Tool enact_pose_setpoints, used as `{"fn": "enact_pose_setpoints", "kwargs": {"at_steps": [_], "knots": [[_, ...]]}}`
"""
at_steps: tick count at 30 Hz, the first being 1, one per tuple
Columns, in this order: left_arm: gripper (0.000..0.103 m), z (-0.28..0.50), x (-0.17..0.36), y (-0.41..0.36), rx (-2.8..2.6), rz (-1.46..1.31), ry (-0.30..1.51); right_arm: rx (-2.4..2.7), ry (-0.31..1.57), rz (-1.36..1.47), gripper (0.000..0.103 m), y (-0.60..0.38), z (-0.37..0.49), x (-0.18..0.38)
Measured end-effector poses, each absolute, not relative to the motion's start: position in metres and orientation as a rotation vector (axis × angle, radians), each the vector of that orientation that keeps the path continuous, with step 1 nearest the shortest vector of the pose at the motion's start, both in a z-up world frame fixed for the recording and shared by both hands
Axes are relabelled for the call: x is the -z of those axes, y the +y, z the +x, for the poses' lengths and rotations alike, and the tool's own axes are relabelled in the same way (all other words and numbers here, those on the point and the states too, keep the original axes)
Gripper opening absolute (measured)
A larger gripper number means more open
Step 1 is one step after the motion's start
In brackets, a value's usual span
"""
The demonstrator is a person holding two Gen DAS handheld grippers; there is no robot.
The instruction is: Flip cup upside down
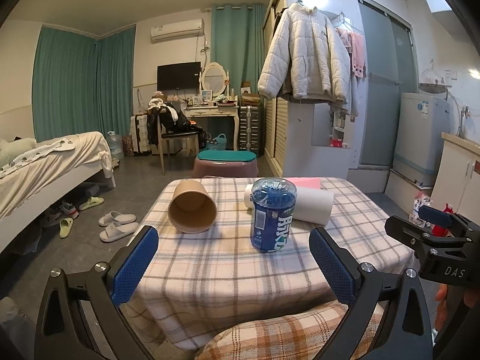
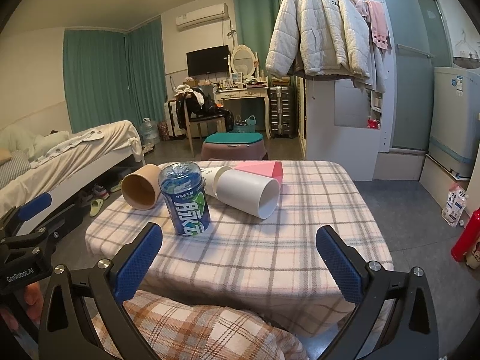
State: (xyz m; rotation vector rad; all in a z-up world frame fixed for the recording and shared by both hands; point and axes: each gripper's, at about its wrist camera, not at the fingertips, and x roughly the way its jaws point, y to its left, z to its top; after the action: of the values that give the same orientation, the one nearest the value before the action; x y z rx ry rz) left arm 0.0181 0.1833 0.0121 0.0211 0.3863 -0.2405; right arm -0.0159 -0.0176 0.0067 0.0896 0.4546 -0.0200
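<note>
A brown paper cup (image 1: 192, 207) (image 2: 141, 190) lies on its side at the table's far left, mouth towards me. A white cup (image 2: 247, 193) (image 1: 312, 205) lies on its side at the far middle, mouth to the near right. Between them a blue bottle (image 1: 271, 214) (image 2: 186, 199) stands cap down. My left gripper (image 1: 234, 265) hangs open over the near edge with nothing between its blue pads. My right gripper (image 2: 240, 265) is likewise open and holds nothing. Each gripper shows at the edge of the other's view.
The small table wears a plaid cloth (image 1: 240, 270). A pink box (image 2: 264, 169) sits behind the white cup. A plaid cushion (image 2: 195, 330) lies below the near edge. A stool (image 1: 225, 163) stands beyond the table, a bed (image 1: 45, 165) to the left, slippers (image 1: 115, 225) on the floor.
</note>
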Motion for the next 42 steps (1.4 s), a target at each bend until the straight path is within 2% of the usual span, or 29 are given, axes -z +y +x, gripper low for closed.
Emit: {"fn": "enact_pose_setpoints", "kwargs": {"at_steps": [42], "knots": [[0.103,0.0212,-0.0040,0.1820,0.230,0.032,0.402,0.019,0.475,0.089,0.103,-0.0176,-0.0139,0.0024]]}}
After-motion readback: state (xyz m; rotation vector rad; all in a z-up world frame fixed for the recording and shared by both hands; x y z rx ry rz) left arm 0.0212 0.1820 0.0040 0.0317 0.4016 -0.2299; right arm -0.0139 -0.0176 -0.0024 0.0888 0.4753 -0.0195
